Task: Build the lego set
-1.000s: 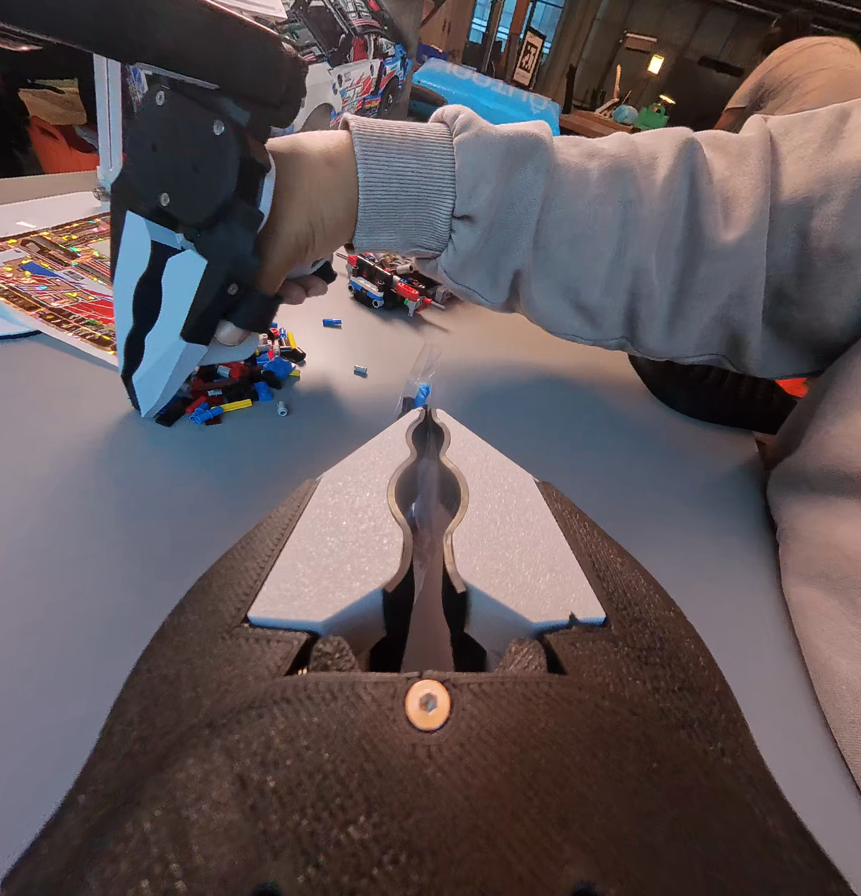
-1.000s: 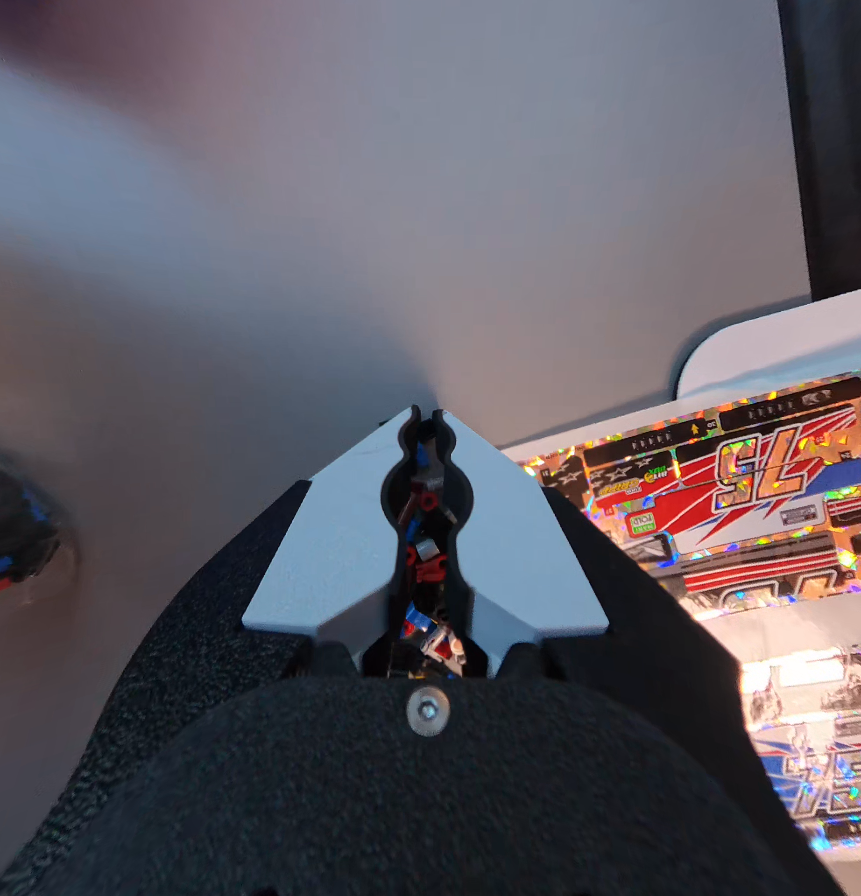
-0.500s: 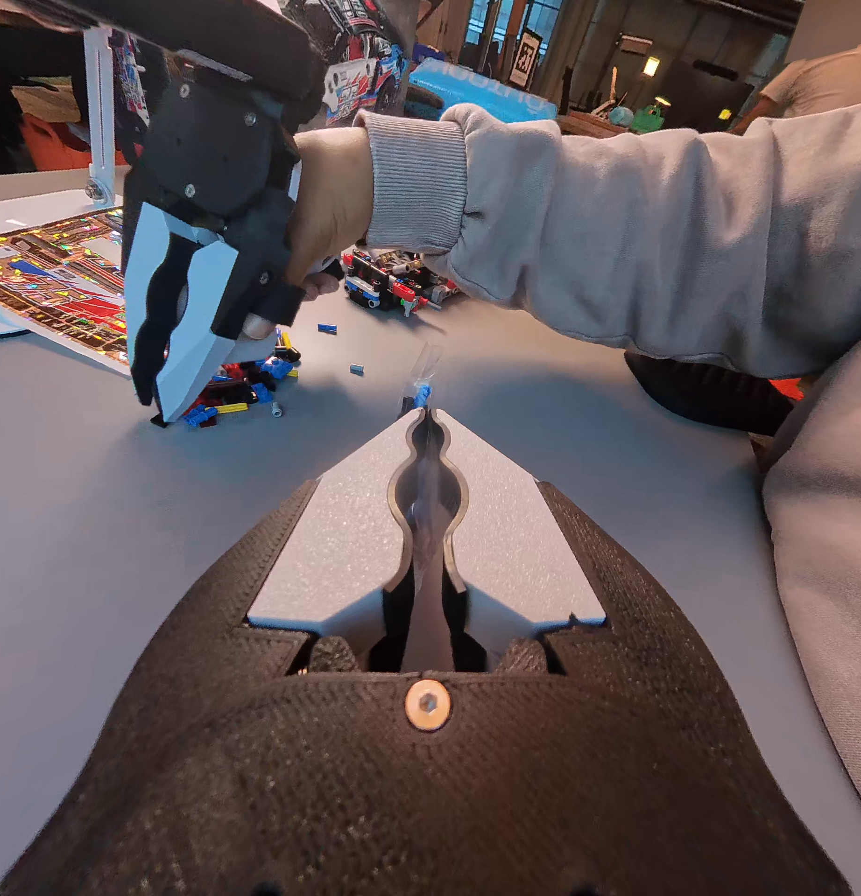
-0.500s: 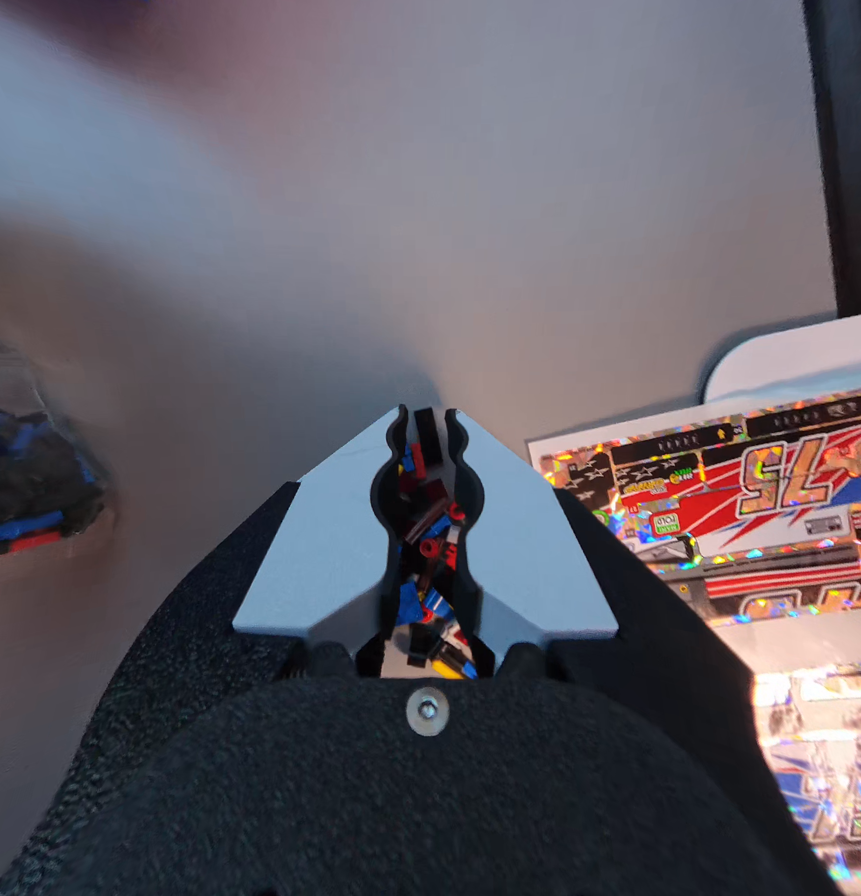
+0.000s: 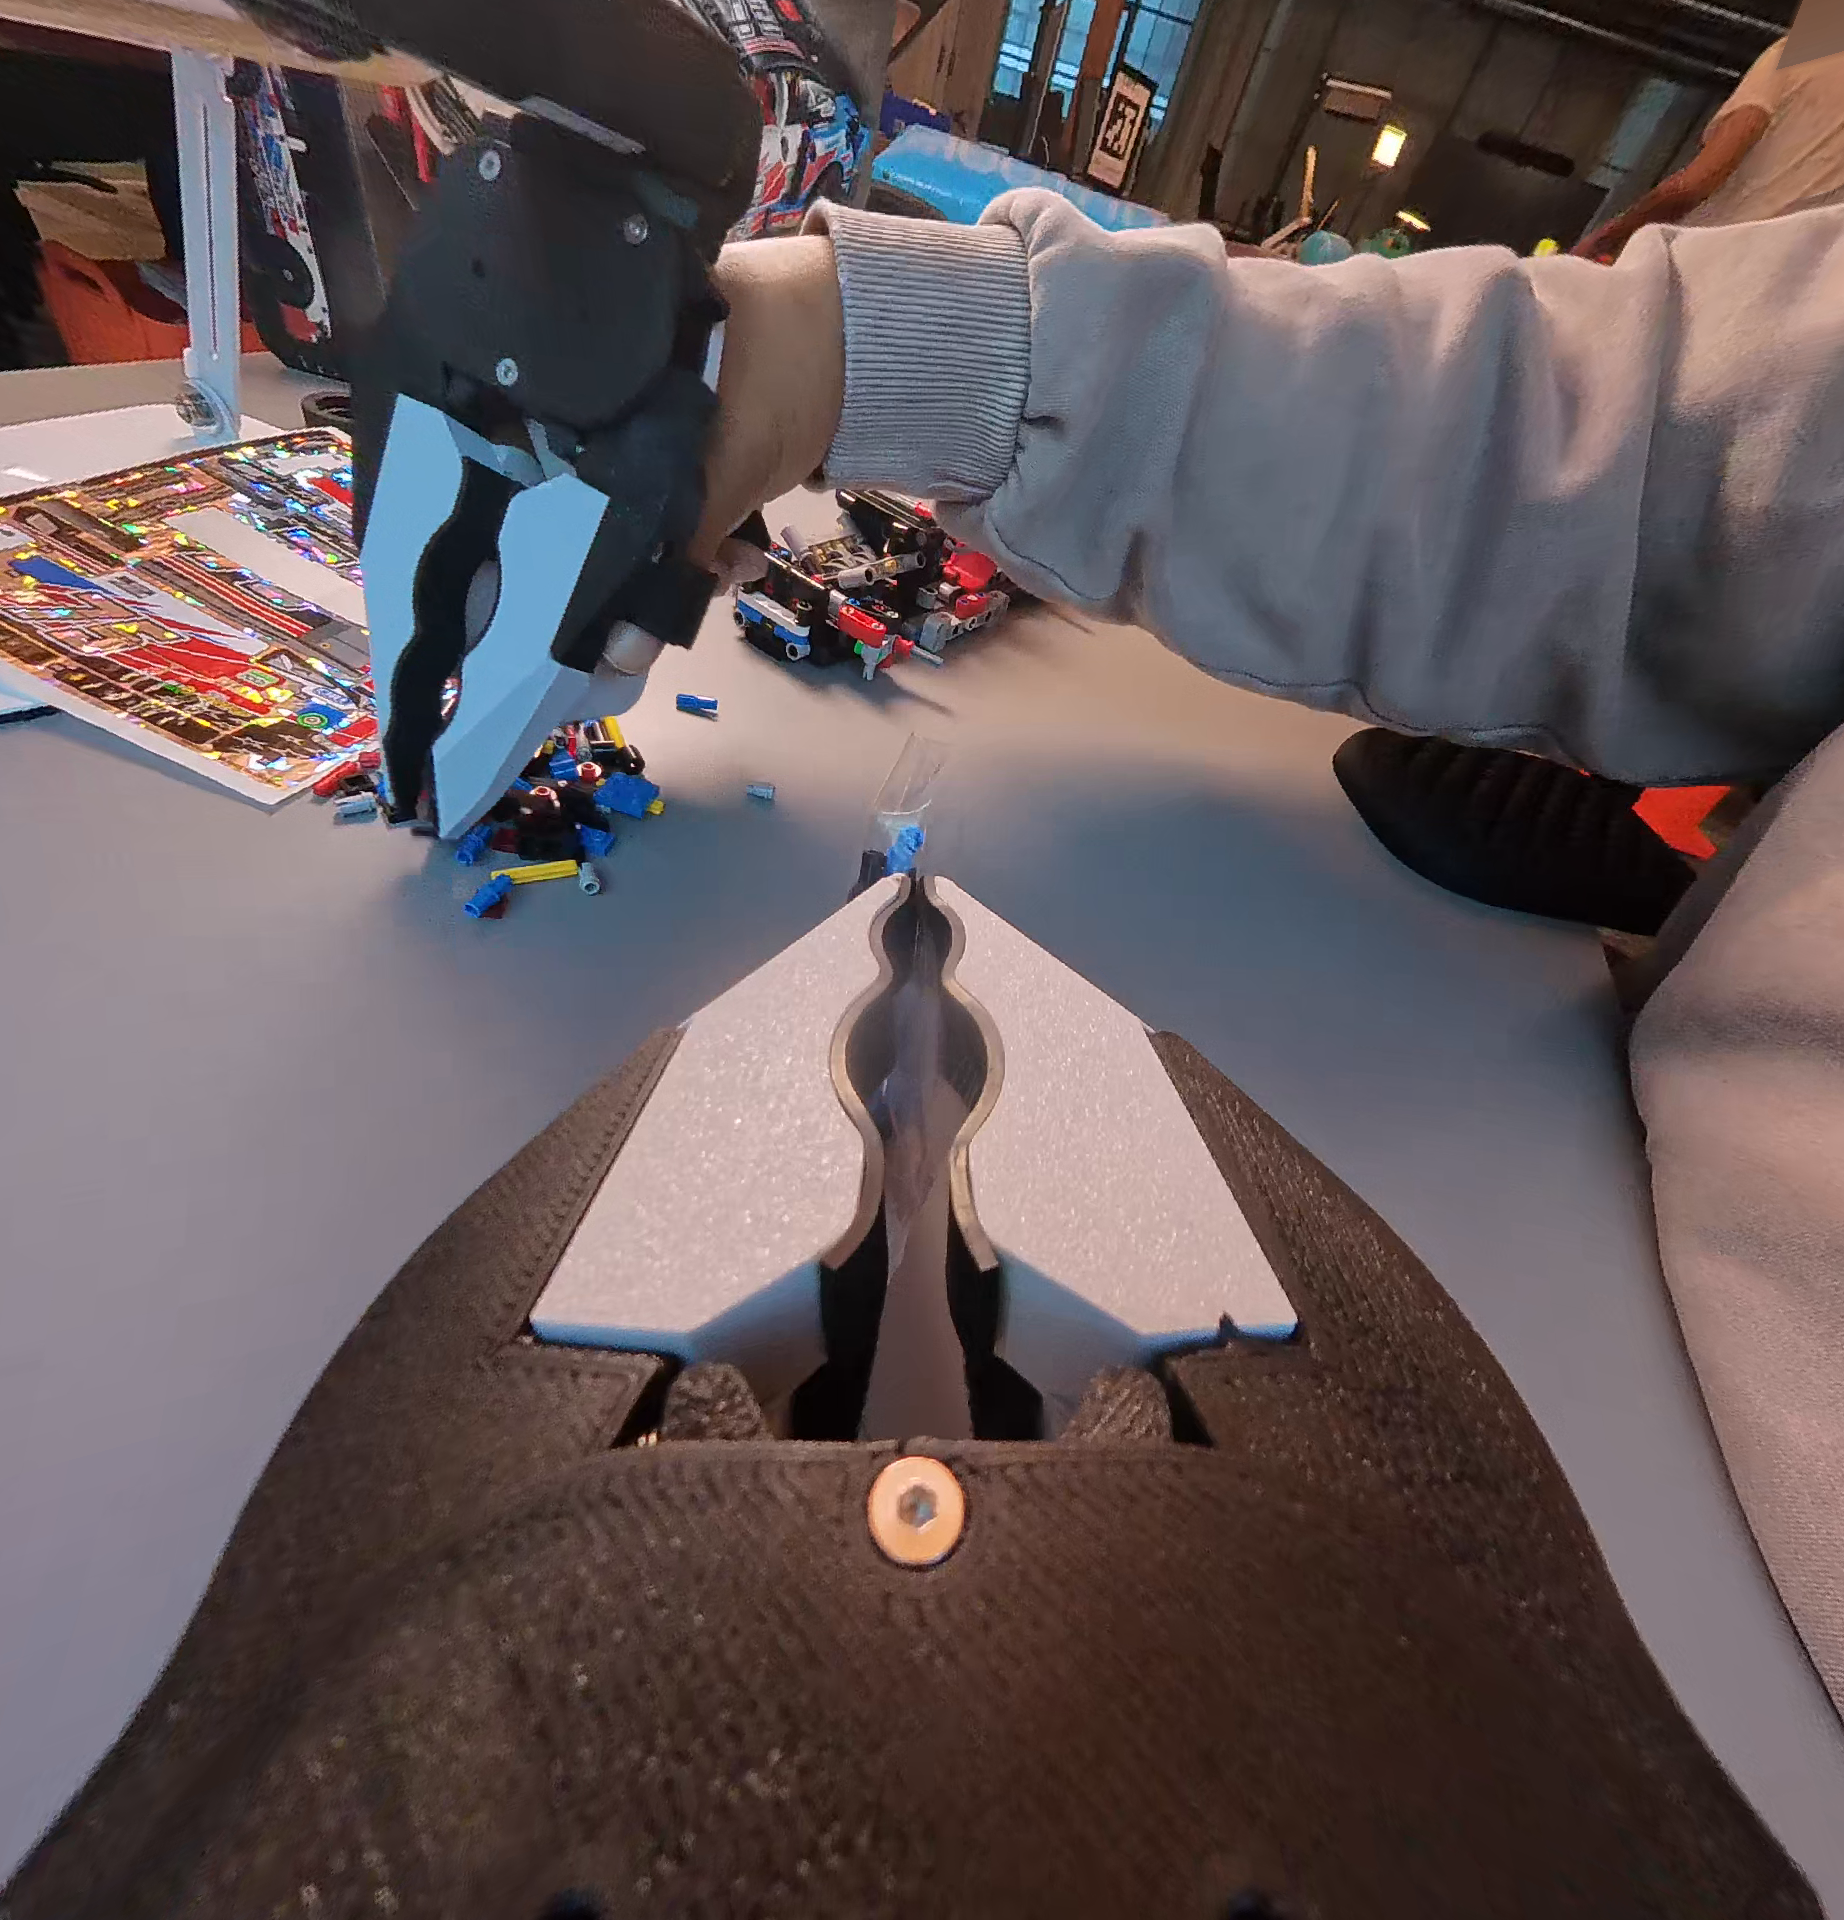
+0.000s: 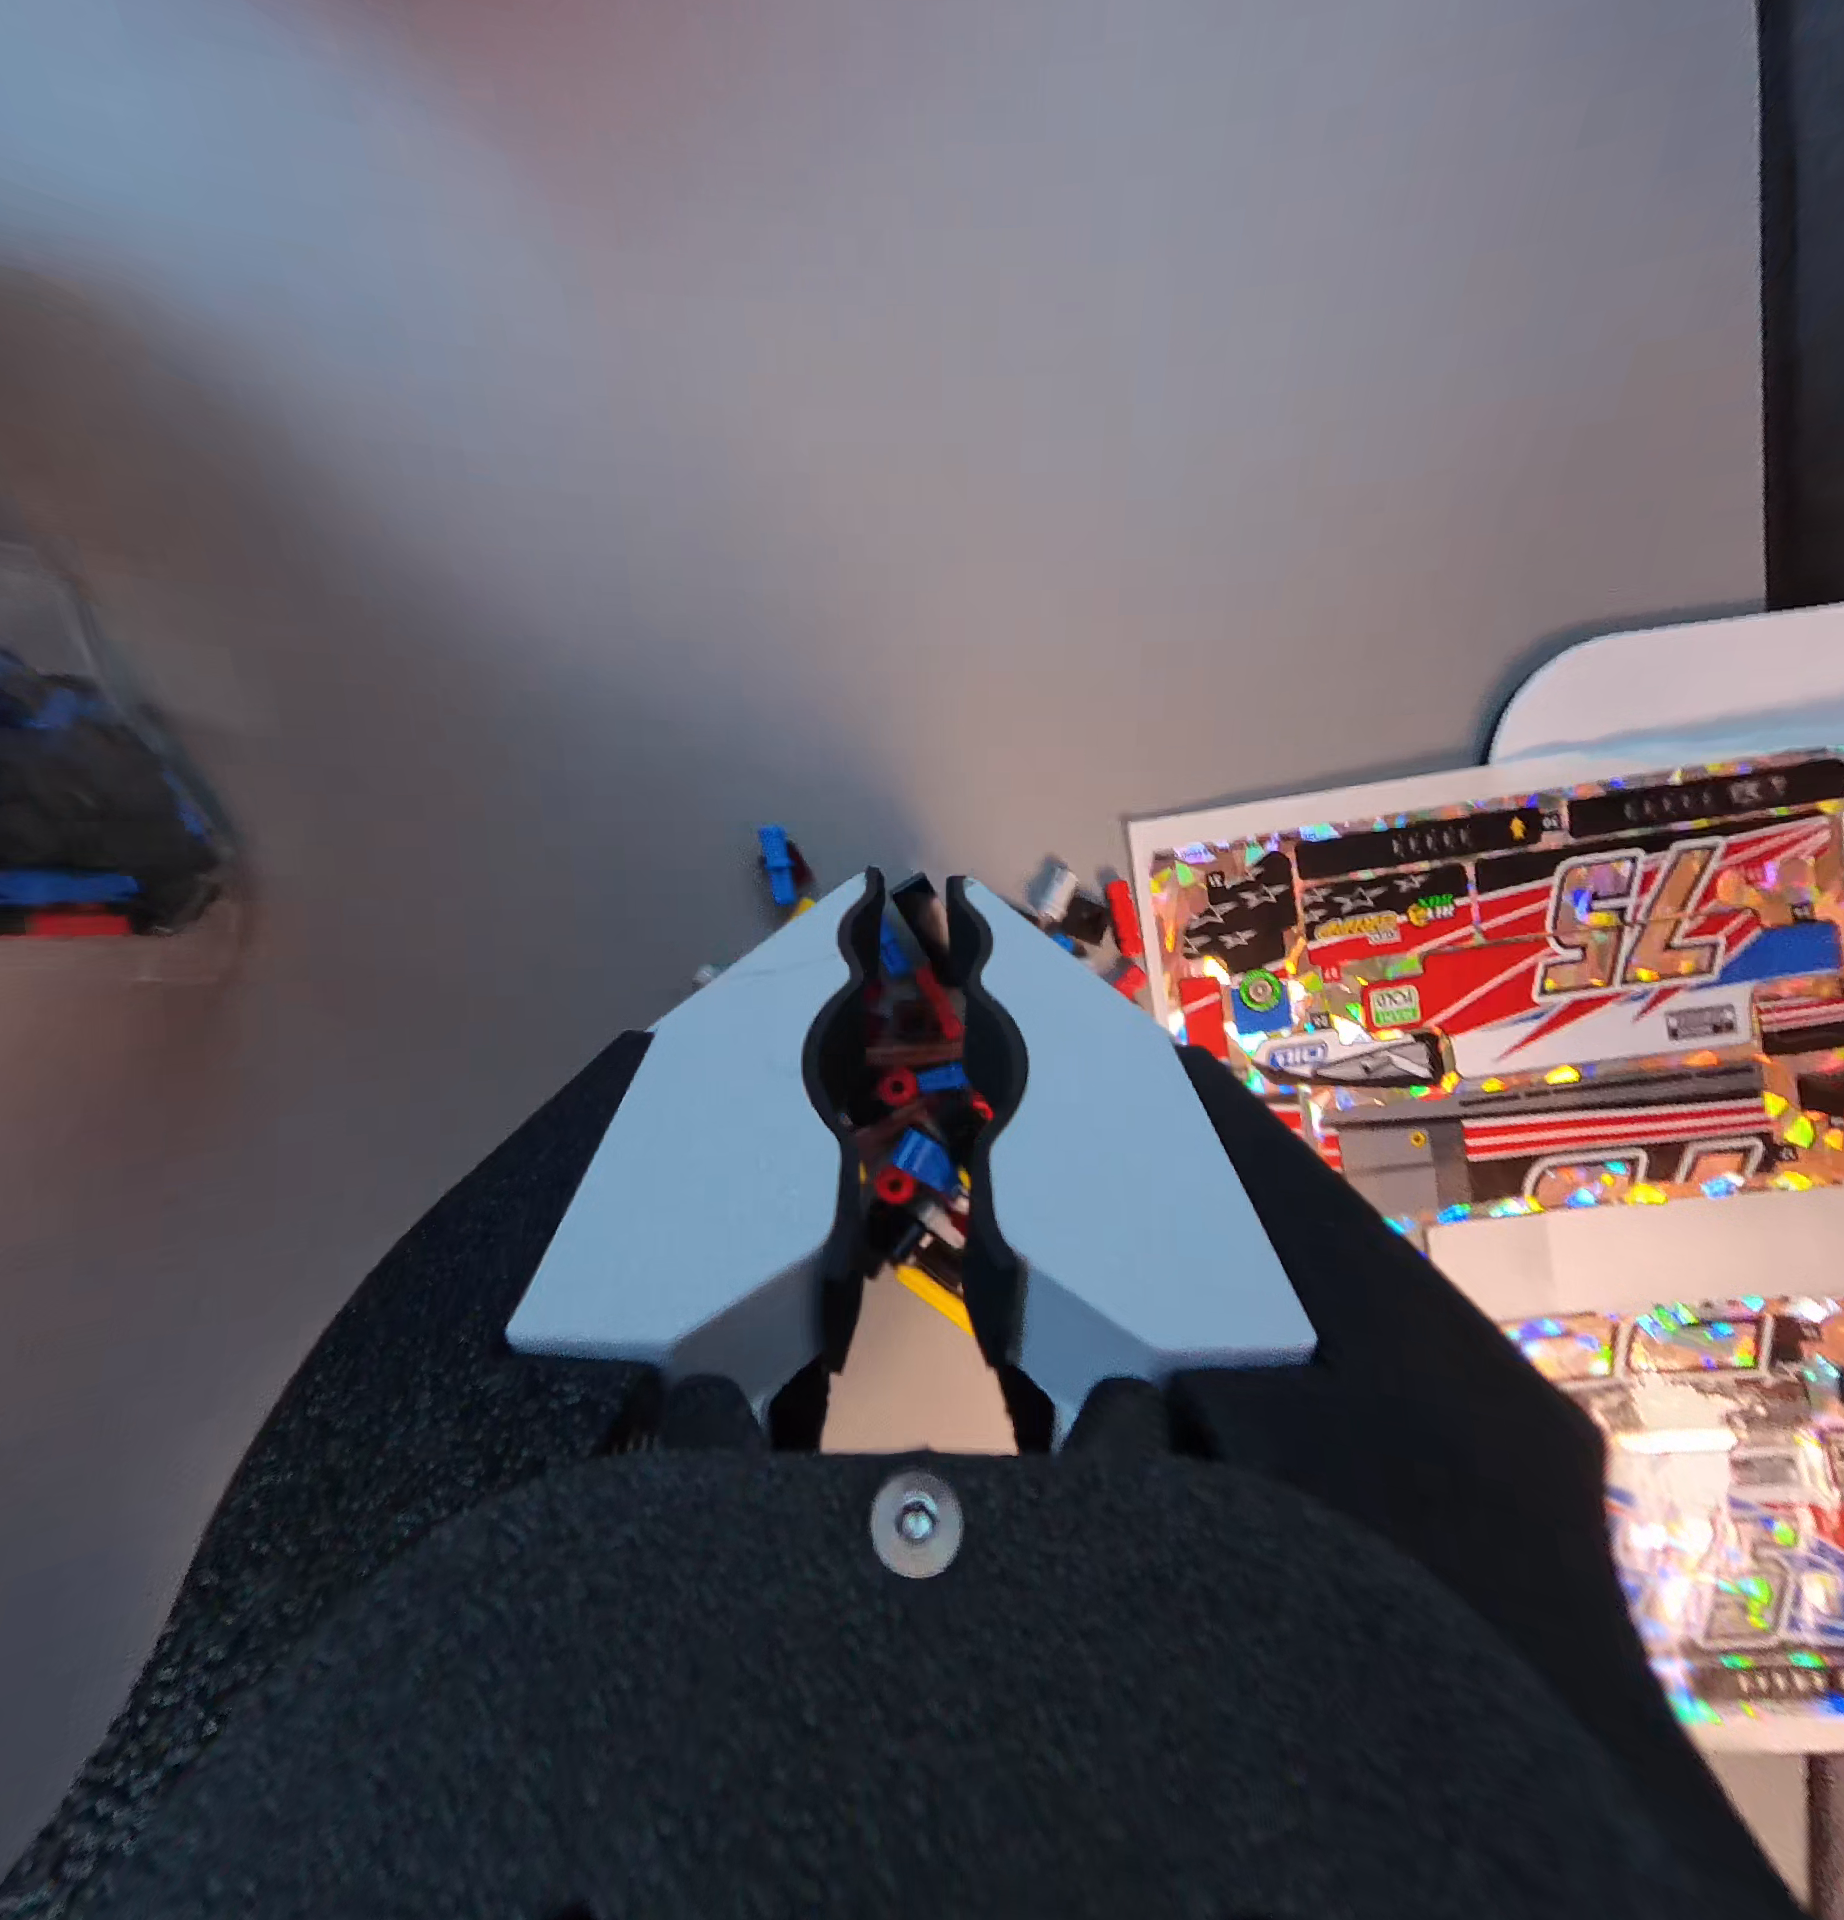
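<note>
While the right gripper (image 6: pixel 913 896) gapes over the brick pile (image 5: pixel 559 800) at left, the left gripper (image 5: pixel 913 883) pinches a flimsy bag (image 5: pixel 902 800) (slippery; grip its edge).

Light was soft and dim-cool over the table (image 5: pixel 222 1039), with lamps glowing far behind. The sticker sheet (image 6: pixel 1520 1039) glittered with glare. Left of the sheet, the right wrist view smeared into blur; edges bowed fisheye-style.
</note>
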### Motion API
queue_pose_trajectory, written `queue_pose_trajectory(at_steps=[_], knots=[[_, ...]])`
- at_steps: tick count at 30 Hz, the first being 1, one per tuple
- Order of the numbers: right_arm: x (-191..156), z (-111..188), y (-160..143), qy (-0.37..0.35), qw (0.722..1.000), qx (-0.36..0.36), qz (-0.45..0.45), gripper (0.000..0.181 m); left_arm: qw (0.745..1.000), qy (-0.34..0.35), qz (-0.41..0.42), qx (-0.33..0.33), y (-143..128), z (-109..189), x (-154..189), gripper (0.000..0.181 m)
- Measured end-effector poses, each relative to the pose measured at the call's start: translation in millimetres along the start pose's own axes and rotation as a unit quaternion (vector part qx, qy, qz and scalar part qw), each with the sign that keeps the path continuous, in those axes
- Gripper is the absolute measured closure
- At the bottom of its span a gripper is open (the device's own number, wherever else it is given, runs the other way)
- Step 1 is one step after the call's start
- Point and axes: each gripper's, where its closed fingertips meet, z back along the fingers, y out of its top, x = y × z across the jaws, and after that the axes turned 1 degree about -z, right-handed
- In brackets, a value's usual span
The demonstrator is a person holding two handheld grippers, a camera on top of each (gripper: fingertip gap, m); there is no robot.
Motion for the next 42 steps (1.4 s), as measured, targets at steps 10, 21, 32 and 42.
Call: queue_pose_trajectory(at_steps=[10,21,32,42], knots=[[-18.7,-4.9,-11.5,0.021,0.998,-0.037,0.055,0.177,1.0,0.0,0.002,0.001,-0.1,-0.3,0.3,0.181],[-7.3,-1.8,5.9,-0.017,0.999,0.023,0.033,0.168,1.0,-0.004,0.004,0.001,-0.2,-1.1,0.7,0.181],[-1.9,4.1,-22.3,-0.014,0.998,-0.036,0.053,0.18,1.0,-0.002,0.003,0.002,0.0,-0.2,-0.8,0.181],[-40.0,3.7,-17.7,0.038,0.995,-0.007,0.091,0.174,1.0,0.001,0.002,0.003,-0.1,-0.2,-1.0,0.181]])
